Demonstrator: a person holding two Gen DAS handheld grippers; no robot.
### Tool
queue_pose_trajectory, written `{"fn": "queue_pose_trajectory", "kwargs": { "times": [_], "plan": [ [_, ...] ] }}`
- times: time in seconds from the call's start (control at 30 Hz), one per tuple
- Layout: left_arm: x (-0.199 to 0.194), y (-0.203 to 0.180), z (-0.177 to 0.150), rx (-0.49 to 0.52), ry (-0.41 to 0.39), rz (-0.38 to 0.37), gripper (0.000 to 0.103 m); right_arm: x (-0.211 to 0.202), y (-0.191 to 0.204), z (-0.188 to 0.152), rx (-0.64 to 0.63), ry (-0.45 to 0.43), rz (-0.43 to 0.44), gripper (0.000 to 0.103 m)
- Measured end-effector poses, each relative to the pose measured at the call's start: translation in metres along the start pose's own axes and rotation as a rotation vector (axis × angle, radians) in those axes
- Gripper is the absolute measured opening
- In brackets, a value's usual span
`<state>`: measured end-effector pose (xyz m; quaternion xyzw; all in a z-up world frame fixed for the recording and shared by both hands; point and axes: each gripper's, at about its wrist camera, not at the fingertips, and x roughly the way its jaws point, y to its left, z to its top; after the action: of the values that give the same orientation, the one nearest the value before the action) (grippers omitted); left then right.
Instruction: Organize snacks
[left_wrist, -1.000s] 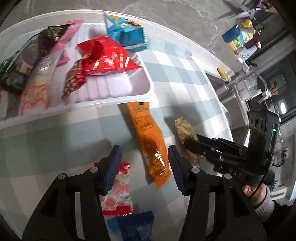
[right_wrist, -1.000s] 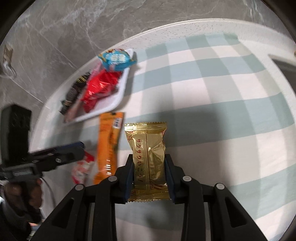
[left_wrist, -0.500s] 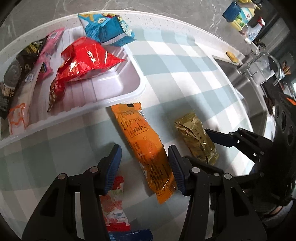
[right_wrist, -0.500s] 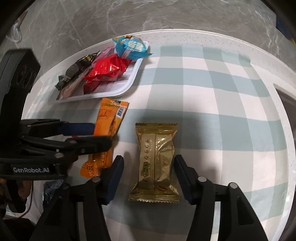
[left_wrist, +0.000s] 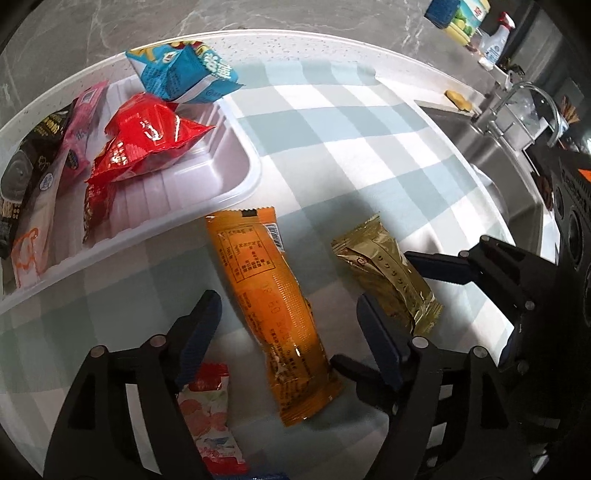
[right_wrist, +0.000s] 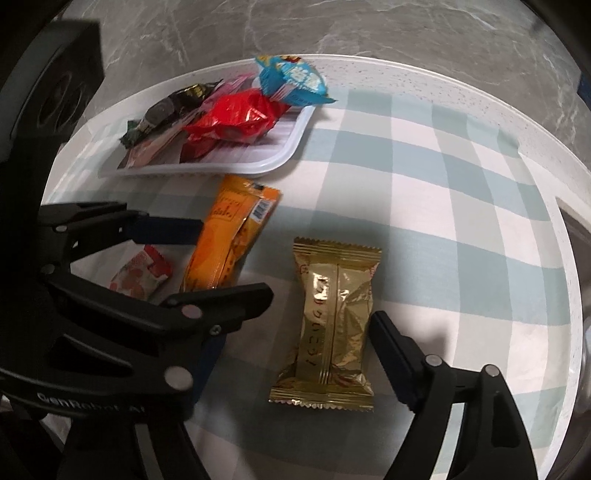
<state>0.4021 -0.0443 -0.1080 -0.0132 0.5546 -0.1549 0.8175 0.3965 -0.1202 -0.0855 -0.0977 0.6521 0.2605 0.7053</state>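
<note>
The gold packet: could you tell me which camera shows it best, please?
The right wrist view: the gold packet lies whole and face-on on the checked cloth, between the open right gripper's fingers. The left wrist view shows it off to the side, slanted, with one end behind the left gripper's finger.

Both wrist views look down closely; both show the tray (left_wrist: 236, 192).

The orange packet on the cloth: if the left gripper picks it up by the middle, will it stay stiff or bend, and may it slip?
The orange packet is long and thin, so its ends would probably droop from a middle grip. Its glossy film looks slippery and may slide between the fingers. It lies flat, so rolling seems unlikely. The open left gripper straddles it.
</note>
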Motion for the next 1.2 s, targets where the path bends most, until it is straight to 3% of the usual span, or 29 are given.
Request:
{"fn": "queue_pose_trajectory", "kwargs": {
  "times": [0.23, 0.43, 0.73, 0.87, 0.93, 0.97, 1.0, 1.13, 1.2],
  "plan": [
    [0.002, 0.0, 0.0, 0.029, -0.002, -0.014, 0.079, 0.004, 0.008, 0.0, -0.08, 0.022, -0.022, 0.089],
    [0.001, 0.003, 0.0, 0.062, 0.005, -0.04, 0.08, -0.005, -0.004, -0.003, -0.091, 0.006, -0.006, 0.07],
    [0.001, 0.008, 0.002, 0.058, 0.012, -0.069, 0.08, -0.006, -0.02, 0.001, -0.08, 0.005, -0.024, 0.055],
    [0.002, 0.003, -0.001, 0.091, 0.008, -0.048, 0.08, -0.005, -0.022, 0.005, -0.08, 0.006, -0.047, 0.051],
    [0.003, -0.001, -0.003, 0.117, -0.001, -0.027, 0.078, -0.005, -0.024, 0.006, -0.068, -0.001, -0.055, 0.046],
    [0.003, -0.002, -0.004, 0.127, -0.005, -0.021, 0.078, -0.005, -0.026, 0.006, -0.061, -0.006, -0.062, 0.038],
    [0.003, -0.004, -0.005, 0.14, -0.009, -0.008, 0.076, -0.006, -0.027, 0.007, -0.053, -0.009, -0.064, 0.033],
    [0.001, -0.001, -0.004, 0.168, -0.024, 0.032, 0.029, -0.007, -0.027, 0.006, -0.043, -0.024, -0.064, 0.033],
    [0.0, 0.006, -0.002, 0.132, -0.025, 0.007, 0.024, -0.008, -0.028, 0.005, -0.031, -0.033, -0.063, 0.033]
  ]
}}
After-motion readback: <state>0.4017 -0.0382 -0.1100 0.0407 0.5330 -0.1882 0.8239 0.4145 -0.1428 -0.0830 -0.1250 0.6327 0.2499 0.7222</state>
